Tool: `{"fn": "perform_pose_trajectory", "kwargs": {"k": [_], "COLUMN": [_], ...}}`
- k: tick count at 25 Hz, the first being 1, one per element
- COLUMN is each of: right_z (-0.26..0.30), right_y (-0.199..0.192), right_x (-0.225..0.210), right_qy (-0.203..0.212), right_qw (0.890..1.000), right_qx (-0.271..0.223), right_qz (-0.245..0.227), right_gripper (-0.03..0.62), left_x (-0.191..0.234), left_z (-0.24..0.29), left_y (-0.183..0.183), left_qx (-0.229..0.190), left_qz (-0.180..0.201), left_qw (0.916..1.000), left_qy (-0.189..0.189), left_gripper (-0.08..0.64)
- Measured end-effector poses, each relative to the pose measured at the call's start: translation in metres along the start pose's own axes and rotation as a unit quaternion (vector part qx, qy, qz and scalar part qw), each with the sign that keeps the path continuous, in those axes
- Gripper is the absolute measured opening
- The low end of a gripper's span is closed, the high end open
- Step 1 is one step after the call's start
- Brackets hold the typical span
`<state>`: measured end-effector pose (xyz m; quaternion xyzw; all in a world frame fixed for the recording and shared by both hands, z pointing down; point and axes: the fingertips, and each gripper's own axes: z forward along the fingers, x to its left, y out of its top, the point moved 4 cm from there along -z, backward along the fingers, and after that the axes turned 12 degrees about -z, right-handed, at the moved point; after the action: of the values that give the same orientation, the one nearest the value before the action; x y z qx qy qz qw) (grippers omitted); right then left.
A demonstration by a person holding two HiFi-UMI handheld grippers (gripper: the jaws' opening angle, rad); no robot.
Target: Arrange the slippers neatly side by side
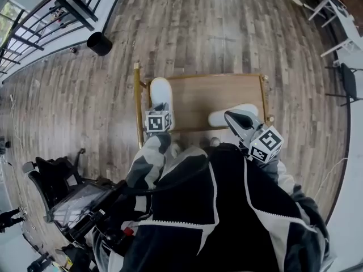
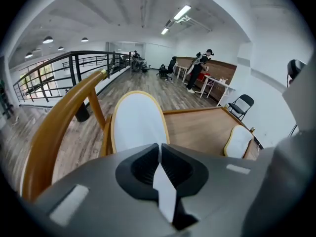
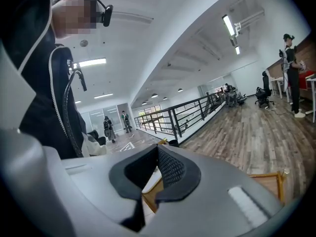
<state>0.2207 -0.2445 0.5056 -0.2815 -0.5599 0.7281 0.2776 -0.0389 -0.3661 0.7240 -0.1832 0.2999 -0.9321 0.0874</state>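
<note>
Biggest thing in view is the wood plank floor (image 1: 227,27), it fills pretty much the whole head view. In the middle of it sits a low wooden surface (image 1: 221,92) w/ a tan rail (image 1: 136,103) along its left side. Black office chair (image 1: 51,180) is off at the lower left, well apart from the rest.

Then the slippers, both white w/ a tan rim. The left slipper (image 1: 161,92) is over the surface's left end, just beside the rail, lengthwise and pointing away from the person. In the left gripper view its sole fills the space right ahead of the jaws. The right slipper (image 1: 221,118) is at the surface's near right corner, lying crosswise. From the left gripper view it looks tipped up w/ the sole facing the cam. So the two are well apart atm and at right angles to each other, not side by side.

Left gripper (image 2: 159,149): jaws nearly together, pinching a thin white edge of the left slipper. Right gripper (image 3: 158,149): jaws pinched tight, w/ a bit of the right slipper's white and tan edge showing in the gap btw them.

Smallest: a black bin (image 1: 99,43) on the floor at the upper left, near the dark railing (image 1: 39,16).
</note>
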Motion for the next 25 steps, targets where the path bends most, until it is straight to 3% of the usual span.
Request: {"fn": "perform_pose_trajectory", "kwargs": {"k": [3, 14, 25], "right_z": [-0.01, -0.035, -0.04], "right_y": [-0.004, -0.014, -0.016], "right_x": [-0.005, -0.014, -0.008], "right_qy": [-0.015, -0.047, -0.053], "right_qw": [1.0, 0.998, 0.998], "right_qx": [0.004, 0.024, 0.029], "right_qz": [0.004, 0.015, 0.015], "right_gripper": [0.005, 0.005, 0.005], "left_x": [-0.002, 0.002, 0.006], "left_z": [0.014, 0.055, 0.055], "left_y": [-0.002, -0.009, -0.013], "left_qx": [0.019, 0.067, 0.068], "left_qz": [0.015, 0.011, 0.016], "left_qw": [0.9997, 0.9973, 0.9969], "left_qy": [0.003, 0.029, 0.035], "left_gripper": [0.029, 0.029, 0.031]}}
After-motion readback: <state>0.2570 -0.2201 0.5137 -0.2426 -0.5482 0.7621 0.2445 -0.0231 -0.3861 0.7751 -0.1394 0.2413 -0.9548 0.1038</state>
